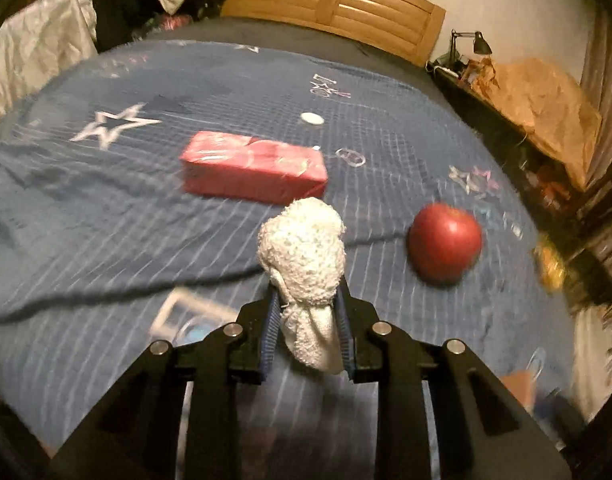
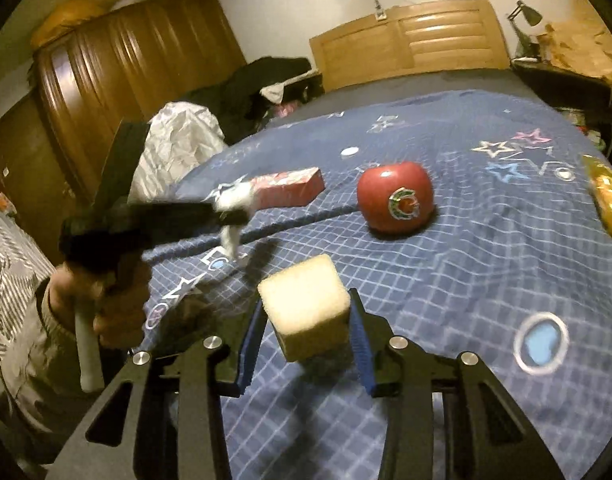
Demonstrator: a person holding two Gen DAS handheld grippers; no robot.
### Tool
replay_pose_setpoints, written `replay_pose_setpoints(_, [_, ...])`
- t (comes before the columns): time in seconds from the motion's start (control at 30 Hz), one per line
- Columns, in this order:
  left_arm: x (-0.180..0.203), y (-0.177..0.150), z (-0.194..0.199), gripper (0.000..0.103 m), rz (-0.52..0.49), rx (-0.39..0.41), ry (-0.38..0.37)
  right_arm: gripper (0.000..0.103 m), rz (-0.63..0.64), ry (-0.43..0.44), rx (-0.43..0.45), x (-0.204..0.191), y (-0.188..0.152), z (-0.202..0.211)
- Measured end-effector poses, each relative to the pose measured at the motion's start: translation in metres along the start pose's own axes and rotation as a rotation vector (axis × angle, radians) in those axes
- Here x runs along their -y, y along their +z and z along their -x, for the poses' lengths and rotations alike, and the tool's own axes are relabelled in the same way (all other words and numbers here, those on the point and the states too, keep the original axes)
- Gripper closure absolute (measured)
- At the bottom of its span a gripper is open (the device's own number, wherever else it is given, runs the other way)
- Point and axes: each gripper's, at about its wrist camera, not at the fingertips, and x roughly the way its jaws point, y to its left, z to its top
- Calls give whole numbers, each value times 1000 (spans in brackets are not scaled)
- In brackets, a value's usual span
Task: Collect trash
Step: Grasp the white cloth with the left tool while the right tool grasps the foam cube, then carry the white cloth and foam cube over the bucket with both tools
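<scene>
From the left wrist, the left gripper (image 1: pixel 306 304) fills the bottom centre of the frame, its blue-padded jaws clamped on a crumpled white tissue wad (image 1: pixel 304 248) that bulges above the fingertips and hangs in a tail between them. Beyond it spreads a blue bedspread (image 1: pixel 106 208) with star prints. At centre, just above the wad, lies a pink rectangular pack (image 1: pixel 254 166); a small white disc (image 1: pixel 312 118) lies further up. A red apple (image 1: pixel 445 242) rests on the cover at right of centre, apart from the wad. A yellow wrapper (image 1: pixel 550 262) shows at the right edge (too blurred to read). A wooden headboard (image 1: pixel 338 4) spans the top, and a desk lamp (image 1: pixel 472 42) stands upper right.

From the right wrist, the right gripper (image 2: pixel 308 320) occupies the bottom centre, its pads closed on the sides of a pale yellow sponge block (image 2: pixel 306 306), held above the bedspread (image 2: pixel 486 272). The apple (image 2: pixel 395 202), bearing a round sticker, lies above and right of the block. The pink pack (image 2: pixel 290 186) lies left of the apple. At left of the frame a person's hand (image 2: pixel 118 308) grips the handle of the left gripper (image 2: pixel 232 210), which carries the tissue wad (image 2: pixel 234 200) over the cover's left side. A brown wardrobe (image 2: pixel 126 64) stands upper left, the headboard (image 2: pixel 410 40) at upper right, and the yellow wrapper (image 2: pixel 608 200) at the right edge.
</scene>
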Motion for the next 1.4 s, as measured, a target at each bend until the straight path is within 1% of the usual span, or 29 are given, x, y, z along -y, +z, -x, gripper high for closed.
replay_pose_setpoints(0.03, [4, -7, 5, 78, -21, 6, 25, 62, -1, -10, 11, -1, -3, 6])
replay_pose_setpoints(0.1, [11, -18, 12, 78, -42, 5, 44, 62, -4, -30, 32, -4, -7, 21])
replay_pose_setpoints(0.17, [18, -30, 19, 78, -62, 13, 50, 62, -8, -46, 41, -8, -13, 30])
replay_pose_setpoints(0.23, [31, -44, 26, 78, -104, 33, 64, 62, -8, -65, 46, -9, -21, 37])
replay_pose_setpoints(0.4, [53, -62, 35, 78, -171, 60, 88, 62, -5, -107, 55, -15, -35, 54])
replay_pose_setpoints(0.6, [64, -72, 47, 78, -209, 97, 106, 62, -13, -135, 82, -17, -39, 69])
replay_pose_setpoints(0.73, [68, -73, 52, 78, -218, 108, 112, 62, -11, -141, 95, -19, -40, 74])
replay_pose_setpoints(0.87, [83, -72, 59, 78, -252, 134, 117, 62, -10, -158, 124, -18, -36, 83])
replay_pose_setpoints(0.97, [99, -68, 66, 78, -274, 156, 101, 62, -12, -188, 169, -13, -27, 101])
replay_pose_setpoints(1.13, [142, -57, 74, 78, -338, 203, 44, 62, -24, -265, 255, 4, -12, 144])
replay_pose_setpoints(1.33, [213, -44, 78, 78, -420, 254, -34, 62, -54, -413, 358, 42, 1, 215])
replay_pose_setpoints(1.37, [232, -43, 79, 78, -443, 262, -59, 62, -62, -448, 375, 51, 2, 231])
replay_pose_setpoints(1.4, [242, -42, 80, 78, -455, 266, -71, 62, -69, -470, 385, 57, 3, 241])
